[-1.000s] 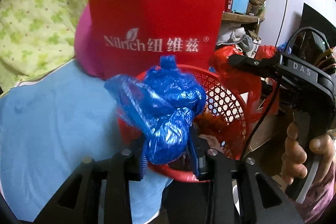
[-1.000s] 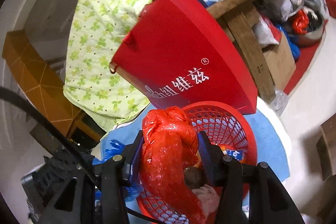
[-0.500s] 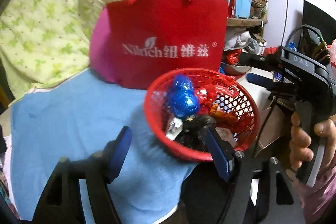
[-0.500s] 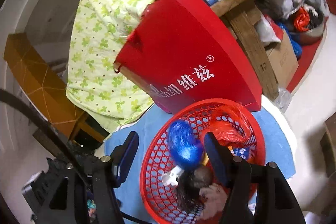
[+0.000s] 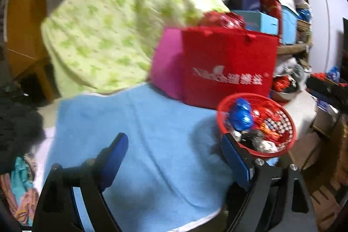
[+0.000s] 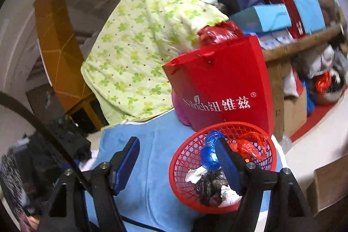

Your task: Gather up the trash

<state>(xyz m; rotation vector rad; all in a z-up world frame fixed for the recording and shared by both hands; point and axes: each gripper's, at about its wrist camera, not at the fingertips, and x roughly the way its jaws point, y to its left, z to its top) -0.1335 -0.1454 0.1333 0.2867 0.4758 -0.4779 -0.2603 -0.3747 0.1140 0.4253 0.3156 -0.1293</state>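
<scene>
Trash lay heaped in the red basket (image 6: 221, 164) on the blue cloth (image 5: 141, 129), just right of both tools. Left gripper (image 5: 174, 158) and right gripper (image 6: 177, 161) were spread wide and empty, the right one apparently nearer.

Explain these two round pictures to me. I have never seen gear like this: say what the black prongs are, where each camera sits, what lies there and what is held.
No robot here: a person carries a two-finger gripper in each hand, with a fisheye camera looking along its fingers. One picture is from the left gripper, the other from the right gripper. Both are open and hold nothing. On the blue cloth stands a red basket containing a blue bag, a red bag and crumpled scraps. Behind it stands a red paper bag.
</scene>
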